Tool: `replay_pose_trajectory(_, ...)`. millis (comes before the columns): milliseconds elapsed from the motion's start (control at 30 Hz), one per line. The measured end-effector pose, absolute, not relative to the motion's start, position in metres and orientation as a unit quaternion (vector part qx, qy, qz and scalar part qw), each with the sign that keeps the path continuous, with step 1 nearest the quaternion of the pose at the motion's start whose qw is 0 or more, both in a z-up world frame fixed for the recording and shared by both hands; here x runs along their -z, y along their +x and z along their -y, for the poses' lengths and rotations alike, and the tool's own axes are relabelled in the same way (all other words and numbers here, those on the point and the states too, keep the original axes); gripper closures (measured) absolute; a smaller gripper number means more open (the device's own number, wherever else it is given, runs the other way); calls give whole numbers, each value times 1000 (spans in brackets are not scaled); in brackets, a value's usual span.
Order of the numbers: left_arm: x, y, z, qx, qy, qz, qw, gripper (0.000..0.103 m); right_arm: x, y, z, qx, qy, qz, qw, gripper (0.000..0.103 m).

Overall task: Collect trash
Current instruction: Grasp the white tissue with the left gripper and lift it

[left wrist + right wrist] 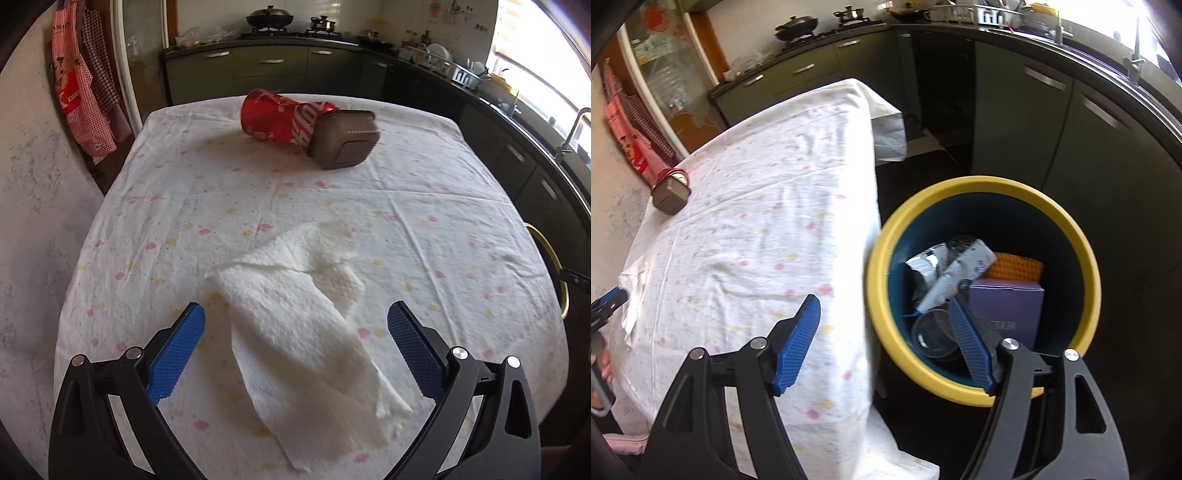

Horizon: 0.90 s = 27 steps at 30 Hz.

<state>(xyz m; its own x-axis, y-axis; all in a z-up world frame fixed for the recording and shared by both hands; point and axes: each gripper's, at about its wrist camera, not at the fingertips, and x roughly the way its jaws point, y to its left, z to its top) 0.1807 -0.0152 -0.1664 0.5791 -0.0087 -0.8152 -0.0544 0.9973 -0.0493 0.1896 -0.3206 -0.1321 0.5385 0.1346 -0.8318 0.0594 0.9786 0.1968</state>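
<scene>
A crumpled white paper towel (pixel 306 325) lies on the near part of the table. My left gripper (pixel 295 314) is open with the towel between its blue fingers (pixel 177 354), not gripped. A red soda can (pixel 280 118) lies on its side at the far end, touching a brown plastic container (pixel 343 138); the container also shows in the right wrist view (pixel 670 197). My right gripper (pixel 884 306) is open and empty, over the table's right edge beside a yellow-rimmed blue trash bin (pixel 1082 258) holding a tube, foil, a purple box and a clear cup.
The table has a white spotted cloth (pixel 184 192). Dark kitchen cabinets (pixel 269 70) run behind and along the right, with a stove, a dish rack and a sink. Red aprons (pixel 81 96) hang at the left wall. The bin stands on the dark floor right of the table.
</scene>
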Motion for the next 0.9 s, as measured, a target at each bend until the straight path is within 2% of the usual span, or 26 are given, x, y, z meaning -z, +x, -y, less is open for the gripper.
replay_pose_trajectory(167, 177, 195, 17, -24, -22, -464, 885, 5, 135, 193, 316, -30, 101, -483, 869, 35)
replay_pose_trajectory(267, 181, 199, 15, -27, -22, -468, 883, 12, 137, 193, 316, -31, 104, -484, 868, 34)
replay_pose_trajectory(333, 185, 201, 13, -28, -27, -474, 880, 21, 138, 193, 317, -32, 105, -485, 868, 34)
replay_pose_trajectory(667, 180, 195, 18, -19, -14, -467, 884, 50, 140, 194, 309, -41, 105, -486, 866, 34)
replay_pose_trajectory(833, 178, 191, 20, -6, -19, -464, 886, 77, 137, 191, 307, -43, 108, -481, 869, 34)
replay_pose_trajectory(900, 176, 188, 19, -2, -27, -461, 887, 85, 132, 187, 307, -41, 112, -474, 872, 34)
